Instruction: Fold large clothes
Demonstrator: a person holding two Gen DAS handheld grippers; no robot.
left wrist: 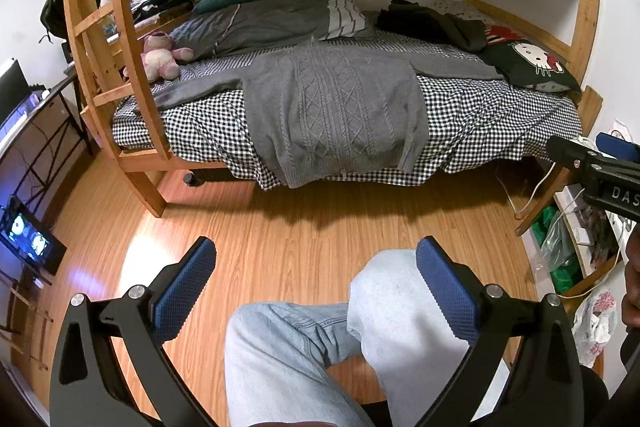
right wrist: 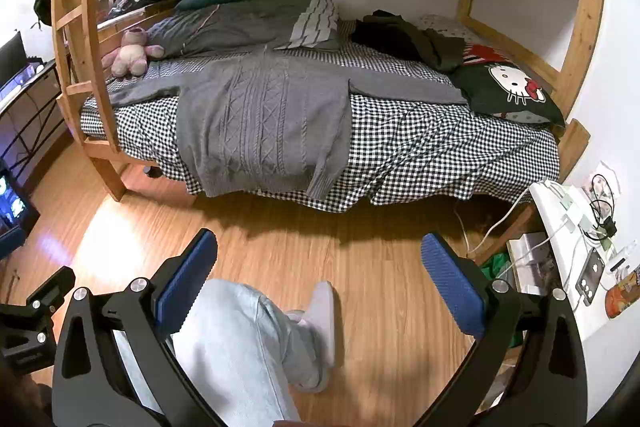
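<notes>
The grey cable-knit sweater (left wrist: 328, 107) lies spread face-up across the checked bedsheet (left wrist: 492, 123) of the lower bunk, its hem hanging over the near edge of the mattress and both sleeves stretched out to the sides. Nothing has been folded yet, so the job in hand looks like the approach — getting both grippers to the garment.

To do it well, I'd go for the sleeves first: take one near its cuff, pinch only the knit and not the sheet under it, and carry it across the chest so it lies flat. The hem dangling off the edge could drag the whole sweater down if it is tugged toward the floor, so the pull should go up and inward over the bed.

Both tools are held low and well back from the bed, aimed forward at it over the wooden floor (left wrist: 304, 227), above the person's jeans-clad legs (left wrist: 340, 331). The left gripper (left wrist: 316, 291) has its blue pads spread wide with nothing between them; the right gripper (right wrist: 320, 291) is likewise fully parted and empty — the two level with each other, side by side.
</notes>
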